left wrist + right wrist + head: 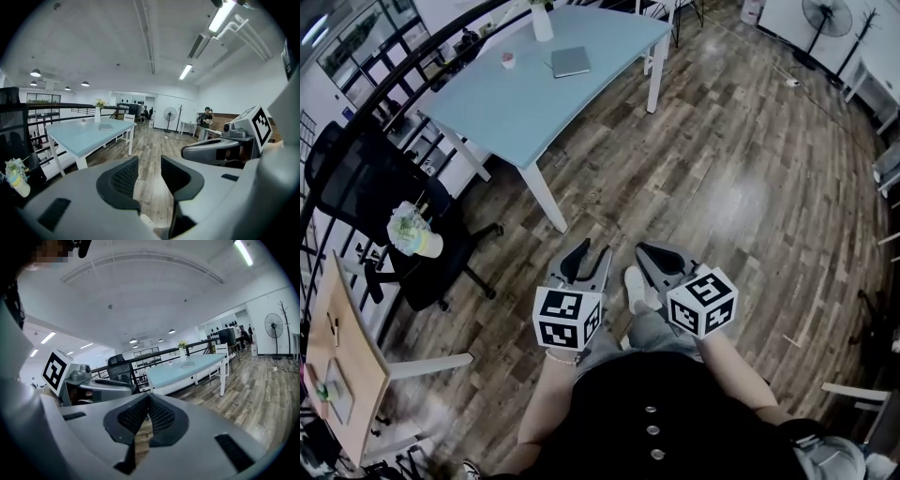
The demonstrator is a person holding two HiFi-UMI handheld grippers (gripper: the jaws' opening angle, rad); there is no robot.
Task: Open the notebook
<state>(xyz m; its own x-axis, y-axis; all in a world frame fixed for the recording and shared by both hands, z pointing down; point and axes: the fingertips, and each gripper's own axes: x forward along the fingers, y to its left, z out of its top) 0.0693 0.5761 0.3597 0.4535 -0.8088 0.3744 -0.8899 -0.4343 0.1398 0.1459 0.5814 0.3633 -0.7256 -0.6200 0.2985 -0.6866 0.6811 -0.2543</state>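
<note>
A floor of dark wood planks (703,187) is seen across an open office. Nearest, at 6 o'clock in the head view, the left gripper (591,255) and the right gripper (652,253) are held side by side above the floor, each topped by a marker cube. The left gripper's jaws are spread wide apart, with only floor seen between them. The right gripper's jaws are closed, tips touching, and nothing is gripped. A white shoe (636,286) is seen just behind and between them. At 9 o'clock a black mesh office chair (366,187) is placed, with a pale bunch of flowers (414,230) laid on its seat. Farther off, at 11 o'clock, a light blue rectangular table on white legs (534,103) is found. The grey rectangular notebook (570,62) is laid closed and flat near the table's far end, well apart from both grippers. A small cup (507,60) is set to its left, and a white vase (542,21) beyond it.
</note>
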